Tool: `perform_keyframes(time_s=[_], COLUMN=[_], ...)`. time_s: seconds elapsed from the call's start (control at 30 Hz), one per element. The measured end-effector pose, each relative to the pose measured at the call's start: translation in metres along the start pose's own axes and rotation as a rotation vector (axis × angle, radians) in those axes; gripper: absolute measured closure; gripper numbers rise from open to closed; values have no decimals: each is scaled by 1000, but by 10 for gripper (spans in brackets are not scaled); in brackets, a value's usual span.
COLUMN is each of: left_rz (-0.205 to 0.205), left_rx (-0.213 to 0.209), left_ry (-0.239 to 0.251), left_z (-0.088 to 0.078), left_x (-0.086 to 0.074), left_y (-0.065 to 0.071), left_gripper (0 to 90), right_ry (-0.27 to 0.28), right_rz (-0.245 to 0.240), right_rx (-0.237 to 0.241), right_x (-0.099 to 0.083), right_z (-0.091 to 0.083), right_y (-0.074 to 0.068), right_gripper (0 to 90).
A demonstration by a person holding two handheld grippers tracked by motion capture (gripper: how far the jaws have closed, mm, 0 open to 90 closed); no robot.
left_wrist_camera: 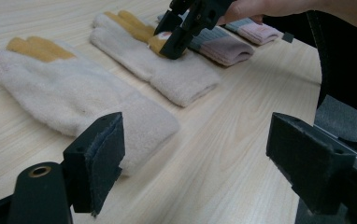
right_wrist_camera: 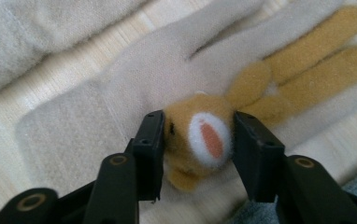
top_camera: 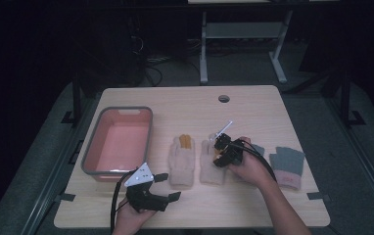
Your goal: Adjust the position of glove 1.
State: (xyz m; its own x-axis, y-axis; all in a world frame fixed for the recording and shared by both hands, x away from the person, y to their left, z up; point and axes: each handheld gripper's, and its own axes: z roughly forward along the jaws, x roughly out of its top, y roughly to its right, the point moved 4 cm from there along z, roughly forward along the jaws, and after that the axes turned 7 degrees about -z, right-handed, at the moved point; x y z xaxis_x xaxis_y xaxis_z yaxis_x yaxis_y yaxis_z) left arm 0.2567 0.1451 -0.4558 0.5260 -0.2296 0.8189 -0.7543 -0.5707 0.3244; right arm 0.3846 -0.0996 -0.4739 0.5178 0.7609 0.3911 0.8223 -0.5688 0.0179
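Observation:
Two cream gloves with mustard-yellow fingers lie side by side mid-table: the left glove (top_camera: 182, 159) (left_wrist_camera: 64, 88) and the right glove (top_camera: 209, 169) (right_wrist_camera: 120, 88). The right glove carries a small plush animal head (right_wrist_camera: 200, 135), tan with a white and orange patch. My right gripper (top_camera: 220, 149) (right_wrist_camera: 199, 140) points down onto that glove, and its two pads touch both sides of the plush head. At the table's front left, my left gripper (top_camera: 168, 186) (left_wrist_camera: 195, 154) is held level with its jaws wide apart and nothing between them, facing the cuffs of the gloves.
A pink basin with a grey rim (top_camera: 149, 132) stands at the left, with nothing in it. Two grey gloves with pink cuffs lie right of the cream pair, one (top_camera: 288, 164) in plain sight and one (top_camera: 258, 148) partly under my right hand. A cable hole (top_camera: 223, 98) sits near the table's far edge.

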Motion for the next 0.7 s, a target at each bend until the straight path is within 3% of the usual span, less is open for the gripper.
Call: perform_keyframes(time_s=[0.37, 0.7], left_rz=[-6, -7], left_rx=[4, 6], left_ry=[5, 7], left_z=[-1, -2], left_x=[0, 1], left_y=[-2, -2], left_gripper=[195, 196], right_ry=[-3, 50], right_rz=[3, 17], right_rx=[0, 11], right_x=[1, 4], right_z=[-4, -23], right_y=[0, 1], right_gripper=[620, 629])
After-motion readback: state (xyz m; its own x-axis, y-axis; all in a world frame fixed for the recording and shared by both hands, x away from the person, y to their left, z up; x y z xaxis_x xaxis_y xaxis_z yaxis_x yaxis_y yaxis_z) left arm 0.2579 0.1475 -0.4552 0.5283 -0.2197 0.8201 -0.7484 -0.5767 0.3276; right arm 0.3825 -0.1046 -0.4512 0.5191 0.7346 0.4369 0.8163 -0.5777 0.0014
